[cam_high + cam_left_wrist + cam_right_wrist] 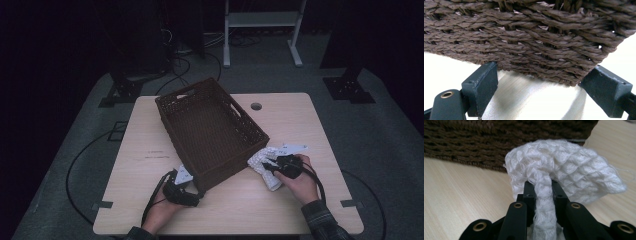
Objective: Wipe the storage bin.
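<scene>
A brown woven basket (225, 165) stands askew on the middle of the wooden table (320, 200). My left gripper (192, 192) is at the basket's near corner. In the left gripper view its jaws (544, 72) stand wide apart, tips right up against the lower edge of the basket wall (536, 32), nothing clamped between the pads. A white waffle-weave cloth (260, 161) lies against the basket's right side. My right gripper (270, 167) is shut on a bunched fold of this cloth (574, 167); the fold runs down between the jaws (543, 186), with the basket (474, 142) just behind.
A round cable hole (256, 106) sits near the table's far edge, and a small printed label (155, 155) lies left of the basket. Bare tabletop extends along the front edge. Beyond the table are floor cables and a white stand's legs (260, 50).
</scene>
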Tool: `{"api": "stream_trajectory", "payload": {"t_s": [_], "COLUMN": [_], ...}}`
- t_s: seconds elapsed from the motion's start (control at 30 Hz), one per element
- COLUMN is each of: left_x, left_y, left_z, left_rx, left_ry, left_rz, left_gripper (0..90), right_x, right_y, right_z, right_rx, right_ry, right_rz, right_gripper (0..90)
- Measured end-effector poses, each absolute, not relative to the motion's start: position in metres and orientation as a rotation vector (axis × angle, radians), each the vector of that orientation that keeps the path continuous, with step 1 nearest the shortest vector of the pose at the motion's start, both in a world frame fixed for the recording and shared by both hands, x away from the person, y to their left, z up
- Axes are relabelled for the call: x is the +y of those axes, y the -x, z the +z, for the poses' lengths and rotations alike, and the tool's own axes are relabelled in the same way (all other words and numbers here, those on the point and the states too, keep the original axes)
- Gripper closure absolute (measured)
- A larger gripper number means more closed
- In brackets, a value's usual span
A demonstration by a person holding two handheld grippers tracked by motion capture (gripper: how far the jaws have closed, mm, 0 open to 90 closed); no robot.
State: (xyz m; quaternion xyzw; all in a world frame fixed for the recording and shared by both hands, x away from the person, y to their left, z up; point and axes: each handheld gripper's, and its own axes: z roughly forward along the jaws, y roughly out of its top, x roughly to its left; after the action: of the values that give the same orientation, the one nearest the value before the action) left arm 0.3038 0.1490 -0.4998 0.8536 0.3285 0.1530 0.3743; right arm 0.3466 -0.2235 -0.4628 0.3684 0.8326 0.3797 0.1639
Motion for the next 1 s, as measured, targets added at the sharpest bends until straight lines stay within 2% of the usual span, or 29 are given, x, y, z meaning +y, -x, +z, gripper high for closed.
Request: {"api": "stream_trajectory", "payload": {"t_s": [1.0], "left_x": [0.149], "left_y": [-0.304], "left_z": [-0.500], "left_rx": [0.841], "left_ry": [-2.185], "left_rz": [0.391], "left_gripper": [13.8], "right_x": [-0.229], "right_y": [-0.320], "right_z": [-0.410], "right_rx": [2.204], "right_ry": [-0.903], "right_rz": [1.294], "right_gripper": [77.4]}}
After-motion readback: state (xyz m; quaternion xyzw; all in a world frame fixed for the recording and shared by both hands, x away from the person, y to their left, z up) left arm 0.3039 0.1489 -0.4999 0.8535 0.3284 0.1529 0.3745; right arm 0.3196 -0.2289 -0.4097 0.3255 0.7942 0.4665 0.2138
